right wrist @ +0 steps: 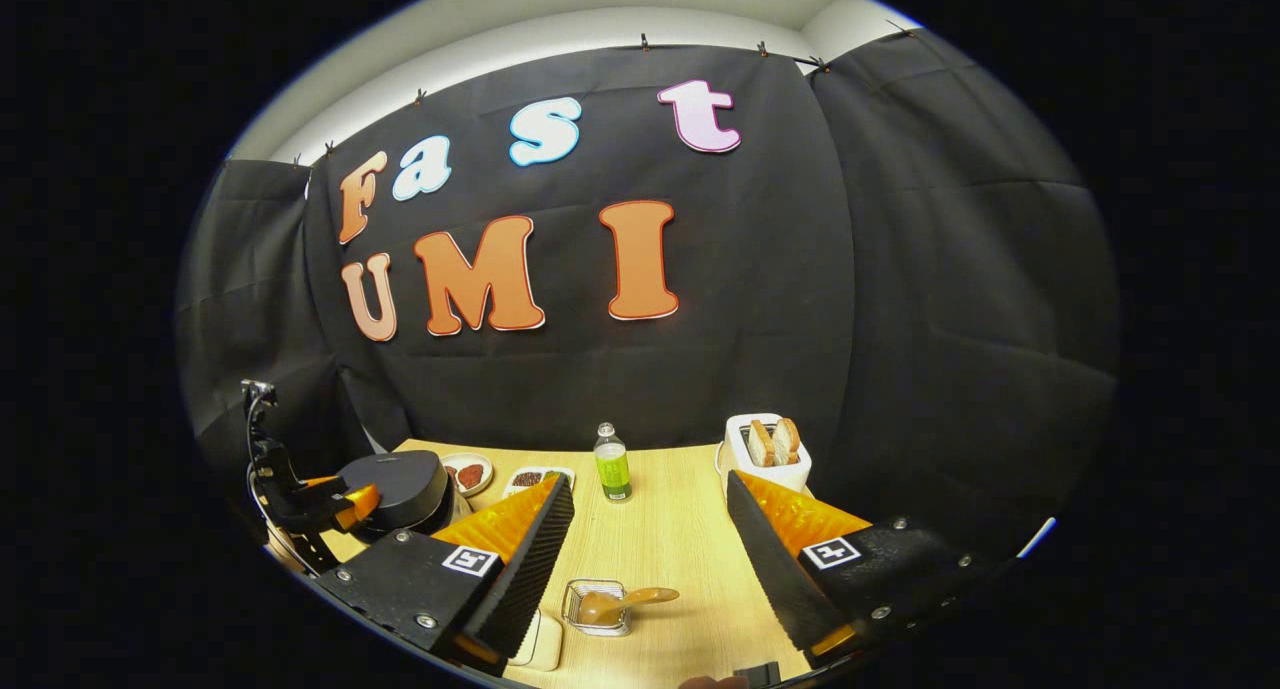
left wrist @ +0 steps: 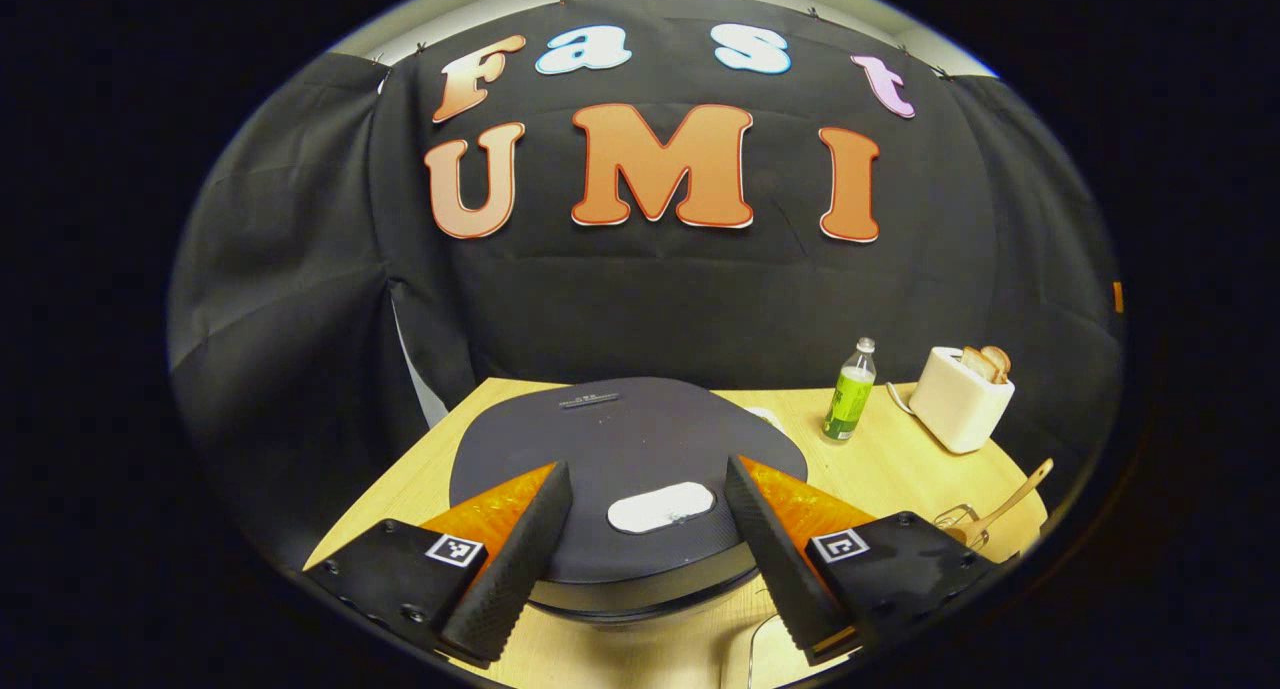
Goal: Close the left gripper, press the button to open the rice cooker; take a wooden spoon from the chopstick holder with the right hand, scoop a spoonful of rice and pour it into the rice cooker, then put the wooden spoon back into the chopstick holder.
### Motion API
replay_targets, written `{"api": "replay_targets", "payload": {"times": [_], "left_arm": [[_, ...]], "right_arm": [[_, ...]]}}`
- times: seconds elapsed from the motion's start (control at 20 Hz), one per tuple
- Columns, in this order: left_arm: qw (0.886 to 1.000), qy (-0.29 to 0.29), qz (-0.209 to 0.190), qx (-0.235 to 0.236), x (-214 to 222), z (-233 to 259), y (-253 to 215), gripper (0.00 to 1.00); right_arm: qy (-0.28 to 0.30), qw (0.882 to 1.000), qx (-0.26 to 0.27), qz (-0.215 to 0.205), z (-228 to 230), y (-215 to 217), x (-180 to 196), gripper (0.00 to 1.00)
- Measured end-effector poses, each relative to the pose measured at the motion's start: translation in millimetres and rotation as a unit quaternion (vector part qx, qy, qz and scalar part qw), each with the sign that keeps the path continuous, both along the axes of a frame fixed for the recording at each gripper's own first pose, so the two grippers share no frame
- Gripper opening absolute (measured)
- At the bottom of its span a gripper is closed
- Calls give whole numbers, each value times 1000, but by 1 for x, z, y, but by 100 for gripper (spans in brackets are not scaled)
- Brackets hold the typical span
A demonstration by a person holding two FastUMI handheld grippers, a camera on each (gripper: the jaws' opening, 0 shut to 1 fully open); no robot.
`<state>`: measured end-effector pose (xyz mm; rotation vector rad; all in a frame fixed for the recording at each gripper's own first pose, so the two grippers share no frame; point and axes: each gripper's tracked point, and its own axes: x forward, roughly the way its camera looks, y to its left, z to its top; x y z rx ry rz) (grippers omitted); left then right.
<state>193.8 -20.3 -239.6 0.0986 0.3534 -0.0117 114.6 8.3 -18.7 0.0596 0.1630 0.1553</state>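
My left gripper [left wrist: 648, 559] carries two wedge-shaped fingers [left wrist: 510, 569] with ribbed inner faces; each sits on a matte body plate studded with small round screws; a square black-and-white marker tag sits on each plate. My right gripper [right wrist: 650, 569] is built the same; its fingers [right wrist: 525, 569] are ribbed, with screws and marker tags alike.

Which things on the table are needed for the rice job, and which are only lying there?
Needed: rice cooker, its button, wooden spoon, chopstick holder.

Lying about: green bottle, toaster with bread, two small dishes.
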Motion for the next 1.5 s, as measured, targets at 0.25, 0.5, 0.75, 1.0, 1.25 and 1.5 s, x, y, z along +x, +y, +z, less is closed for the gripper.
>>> {"api": "replay_targets", "payload": {"times": [0.25,0.5,0.75,1.0,1.25,1.5], "left_arm": [[1000,-3,0,19,-3,-16,0,98],[999,-49,-5,18,-7,-25,-2,100],[998,-55,4,16,-5,-27,-3,100],[1000,-16,7,15,-8,-25,0,99],[1000,2,4,-13,-13,12,6,97],[999,-33,-1,-35,-20,113,18,98]], "right_arm": [[4,1000,1,0,-7,-3,-3,95],[15,1000,7,0,-17,0,-3,95],[21,1000,2,-4,-24,-2,-6,95],[13,1000,11,-15,-18,-4,-9,95],[5,1000,8,-21,-10,-3,-8,95],[-7,1000,0,-24,1,1,-6,95]]}}
